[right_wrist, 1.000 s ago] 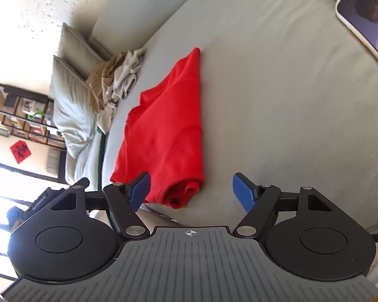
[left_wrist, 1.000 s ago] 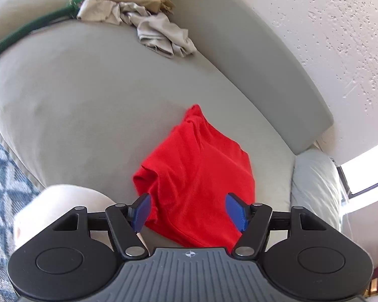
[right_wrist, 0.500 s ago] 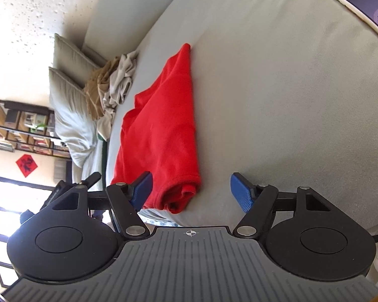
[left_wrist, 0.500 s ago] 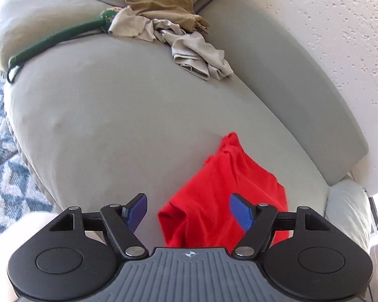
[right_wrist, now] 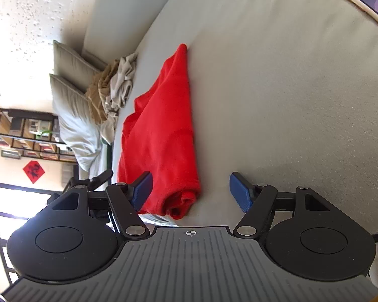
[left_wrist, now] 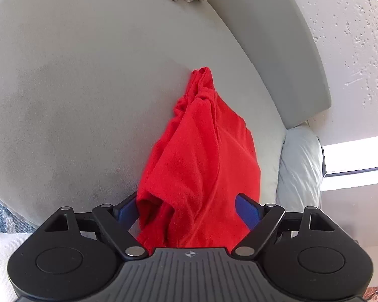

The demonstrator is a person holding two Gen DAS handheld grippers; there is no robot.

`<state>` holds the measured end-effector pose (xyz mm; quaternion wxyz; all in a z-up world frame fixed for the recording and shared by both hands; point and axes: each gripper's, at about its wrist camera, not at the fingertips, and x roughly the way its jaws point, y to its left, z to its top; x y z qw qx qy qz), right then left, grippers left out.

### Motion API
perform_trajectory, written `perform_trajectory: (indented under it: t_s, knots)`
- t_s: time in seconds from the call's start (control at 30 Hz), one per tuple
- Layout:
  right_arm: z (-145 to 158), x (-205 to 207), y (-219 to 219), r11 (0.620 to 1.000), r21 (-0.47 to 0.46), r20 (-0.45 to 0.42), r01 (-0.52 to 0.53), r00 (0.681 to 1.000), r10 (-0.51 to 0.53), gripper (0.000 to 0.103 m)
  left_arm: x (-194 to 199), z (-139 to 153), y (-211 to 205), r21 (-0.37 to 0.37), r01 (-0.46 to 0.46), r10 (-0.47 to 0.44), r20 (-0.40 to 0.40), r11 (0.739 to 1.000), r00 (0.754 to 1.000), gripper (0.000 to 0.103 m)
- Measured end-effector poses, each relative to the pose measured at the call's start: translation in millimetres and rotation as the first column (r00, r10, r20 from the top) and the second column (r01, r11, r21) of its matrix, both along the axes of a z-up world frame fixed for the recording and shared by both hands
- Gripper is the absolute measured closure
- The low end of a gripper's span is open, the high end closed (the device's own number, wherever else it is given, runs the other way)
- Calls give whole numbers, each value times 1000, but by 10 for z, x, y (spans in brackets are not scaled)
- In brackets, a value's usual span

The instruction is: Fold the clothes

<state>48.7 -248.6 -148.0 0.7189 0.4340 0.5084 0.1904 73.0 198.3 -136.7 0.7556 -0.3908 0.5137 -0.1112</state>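
Since a second ago the left gripper (left_wrist: 187,207) has dropped toward the near end of the red garment (left_wrist: 201,166), which now fills the space between its blue pads; the right gripper (right_wrist: 190,188) has barely shifted.

Nearest in the left wrist view, the jaws are opening, and the garment's bunched near hem lies between them, the pads not pressing on it. In the right wrist view the jaws stand wide and empty; the rolled corner of the same garment (right_wrist: 163,136) sits just inside the left pad (right_wrist: 142,188), with bare cushion under the rest of the gap.

Beyond the pads the garment lies loosely doubled on the grey sofa seat (left_wrist: 83,95), tapering to a point toward the backrest. Farther off a heap of beige and tan clothes (right_wrist: 113,88) waits against the pillows (right_wrist: 68,95).

The step in hand looks like taking hold of the near edge at both corners. To do it well, each gripper should probably close on one layer edge only, not the whole bunch, and the right one likely needs to slide toward the rolled corner before closing, so the cloth can be pulled flat rather than dragged in a lump.
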Motion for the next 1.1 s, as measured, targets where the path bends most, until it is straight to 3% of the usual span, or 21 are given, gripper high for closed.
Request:
perform_trajectory:
  t_s: [0.27,0.4,0.63,0.87,0.93,0.97,1.0,1.03,1.1]
  knots:
    - [-12,131,46,1000,-12,26,-17,1000,18,33,108,-33,-272,-5,85,-85,-7,996,996,24]
    - [-43,338,124,998,-43,54,-42,998,44,41,198,-89,-319,-67,72,-73,-7,995,997,27]
    - [-137,872,368,994,-5,58,-111,992,111,40,294,-207,-378,-128,62,-64,-11,990,998,27]
    - [-269,1277,701,986,12,94,-167,982,165,38,361,-210,-404,-146,28,-30,-17,989,999,25]
    - [-271,1303,764,985,-13,109,-170,979,170,43,365,-186,-430,-129,17,-19,-15,992,1000,26]
    - [-260,1295,786,985,-38,115,-170,978,174,48,360,-166,-444,-114,13,-15,-13,993,1000,39]
    - [-247,1286,805,983,-62,120,-170,977,177,59,341,-127,-464,-70,12,-12,-12,997,1000,52]
    - [-225,1258,782,984,-73,115,-161,979,169,72,311,-80,-498,-33,13,-13,-9,999,1000,78]
    - [-176,1202,738,985,-98,107,-143,982,153,80,245,67,-621,60,26,-27,19,998,999,81]
